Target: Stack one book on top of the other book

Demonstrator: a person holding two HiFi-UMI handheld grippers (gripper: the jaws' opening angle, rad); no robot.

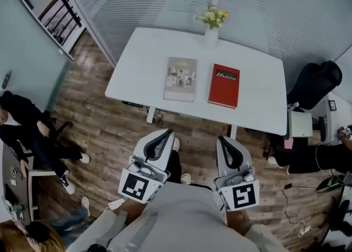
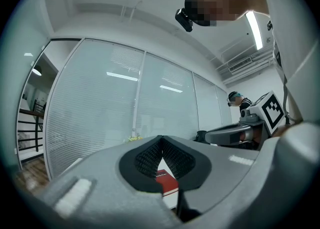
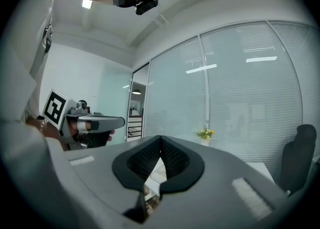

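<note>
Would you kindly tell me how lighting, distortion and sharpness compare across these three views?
Head view: soft even light, grey book and red book sharp, table edges bowed by the wide lens. Left gripper view: strong fisheye with black corners, ceiling light glaring, reflections on the glass wall. Right gripper view: same fisheye and black corners, reflections on its glass too, flowers fairly clear.

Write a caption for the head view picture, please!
Left tool and right tool, both shut, face a white table with a grey book and a red book lying apart.
</note>
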